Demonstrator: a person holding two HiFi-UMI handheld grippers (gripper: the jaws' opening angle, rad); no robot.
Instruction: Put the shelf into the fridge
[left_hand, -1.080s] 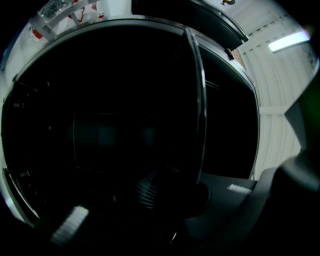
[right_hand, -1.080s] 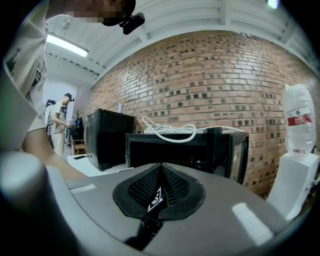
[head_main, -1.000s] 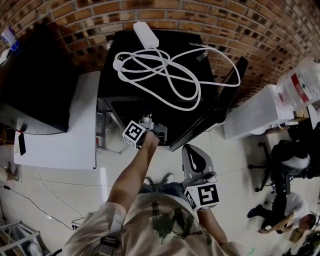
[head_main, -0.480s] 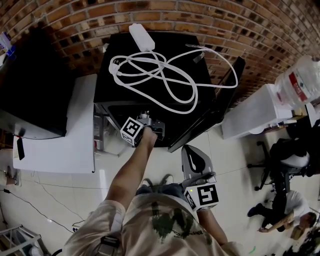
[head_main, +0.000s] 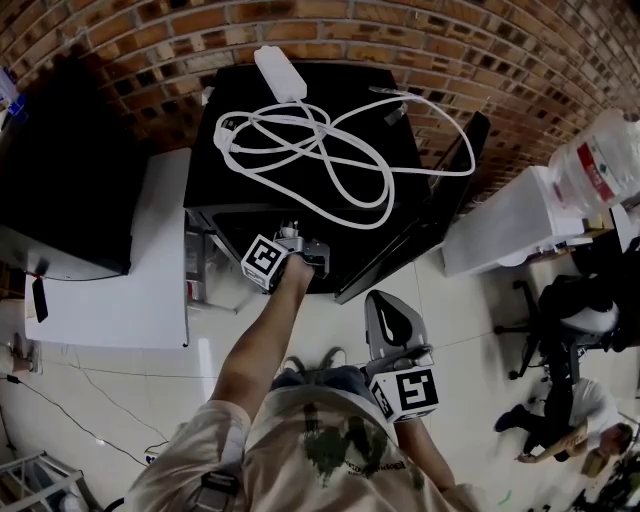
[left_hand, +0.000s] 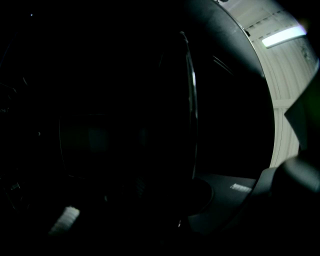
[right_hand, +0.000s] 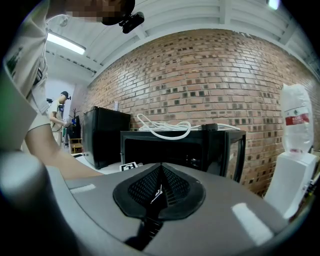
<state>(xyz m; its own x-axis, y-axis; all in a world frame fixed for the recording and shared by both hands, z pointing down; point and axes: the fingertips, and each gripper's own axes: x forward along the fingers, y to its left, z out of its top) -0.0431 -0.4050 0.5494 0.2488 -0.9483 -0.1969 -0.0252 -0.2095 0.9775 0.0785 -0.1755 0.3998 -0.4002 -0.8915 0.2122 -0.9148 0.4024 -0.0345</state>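
Note:
A small black fridge (head_main: 345, 82) stands against the brick wall with its door (head_main: 420, 235) swung open to the right. My left gripper (head_main: 295, 235) reaches into its dark mouth, its fingertips hidden under the top edge. In the left gripper view almost everything is black. A thin glinting edge, seemingly the shelf (left_hand: 192, 100), runs upright between the fingers of the left gripper (left_hand: 150, 210). These jaws have just been opening and stand apart, with no pad seen pressing on the edge. My right gripper (head_main: 388, 305) hangs back near my body, shut and empty, facing the fridge (right_hand: 165, 150).
A coiled white cable (head_main: 320, 150) with its adaptor lies on the fridge top. A white table (head_main: 110, 290) with a black box (head_main: 60, 190) is at the left. A white cabinet (head_main: 510, 230) with a water bottle (head_main: 600, 160) is at the right, with people (head_main: 570, 420) beyond.
The left gripper stays at the fridge mouth and the right gripper keeps its place. Only the head view has shifted slightly.

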